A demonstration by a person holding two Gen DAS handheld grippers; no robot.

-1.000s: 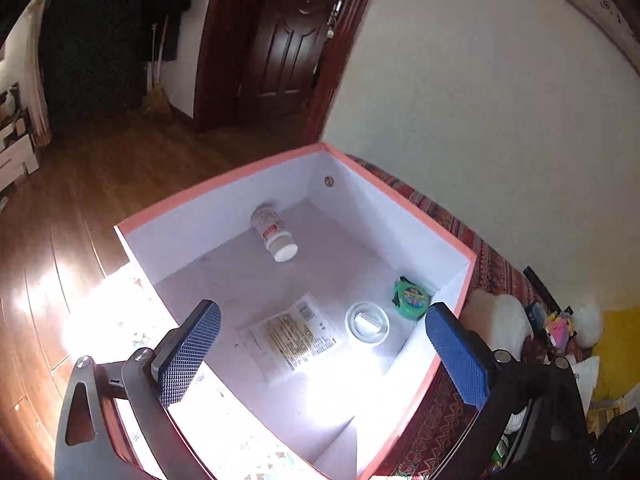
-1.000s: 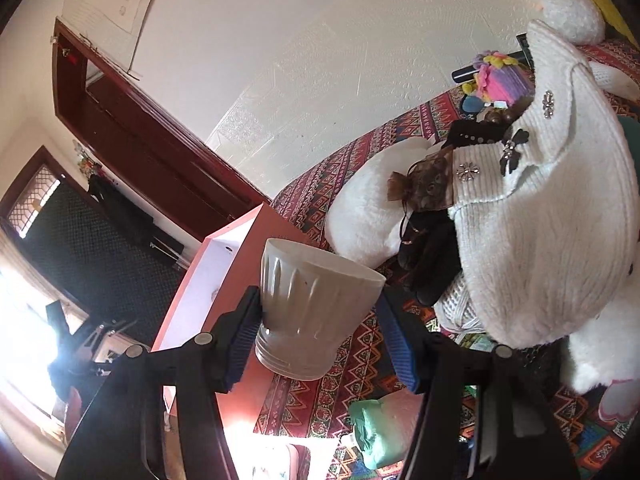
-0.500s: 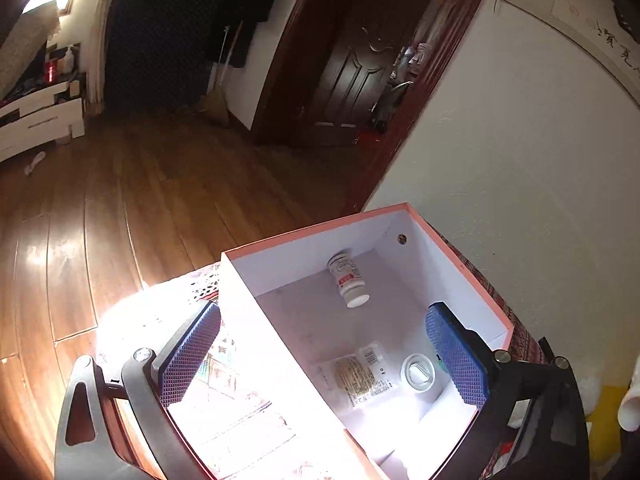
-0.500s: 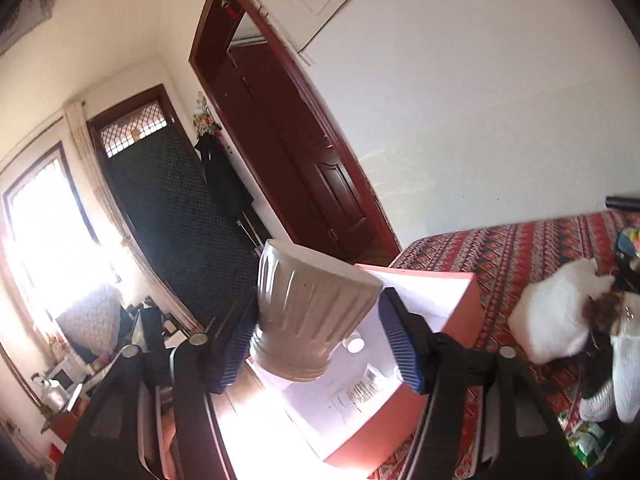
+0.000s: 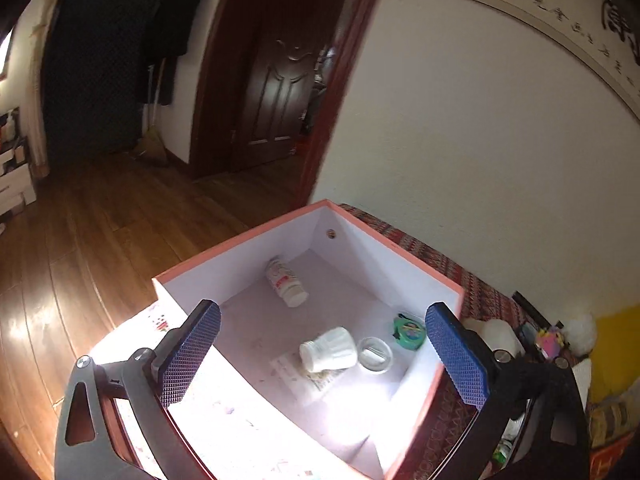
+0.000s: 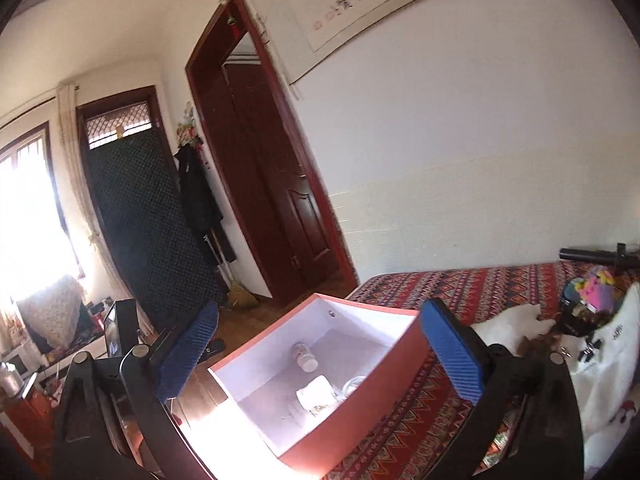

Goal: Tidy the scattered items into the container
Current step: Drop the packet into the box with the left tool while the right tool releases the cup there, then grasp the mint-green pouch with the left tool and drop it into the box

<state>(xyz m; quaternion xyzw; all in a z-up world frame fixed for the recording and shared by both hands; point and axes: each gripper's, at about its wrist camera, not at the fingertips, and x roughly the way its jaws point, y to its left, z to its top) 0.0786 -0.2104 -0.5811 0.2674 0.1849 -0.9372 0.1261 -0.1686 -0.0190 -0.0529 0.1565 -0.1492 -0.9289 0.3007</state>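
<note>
An open box (image 5: 394,242) with orange rim and white inside sits on the patterned cloth; it also shows in the right wrist view (image 6: 360,396). Inside lie a white ribbed cup (image 5: 330,350) on its side, a white pill bottle (image 5: 286,282), a paper sachet (image 5: 298,376), a round white lid (image 5: 375,354) and a green tape roll (image 5: 408,332). The cup (image 6: 318,394) and bottle (image 6: 305,356) show in the right wrist view too. My left gripper (image 5: 320,356) is open above the box. My right gripper (image 6: 320,354) is open and empty above the box's near side.
A red patterned cloth (image 6: 472,292) covers the surface. White knit clothing and plush toys (image 6: 600,344) pile at the right, with small colourful items (image 6: 596,286) behind. A wall stands behind the box; a wooden floor (image 5: 100,232) and dark door lie to the left.
My right gripper has opened and let go of the white cup, which now lies on its side inside the box on the sachet. Both grippers have shifted over the box.
</note>
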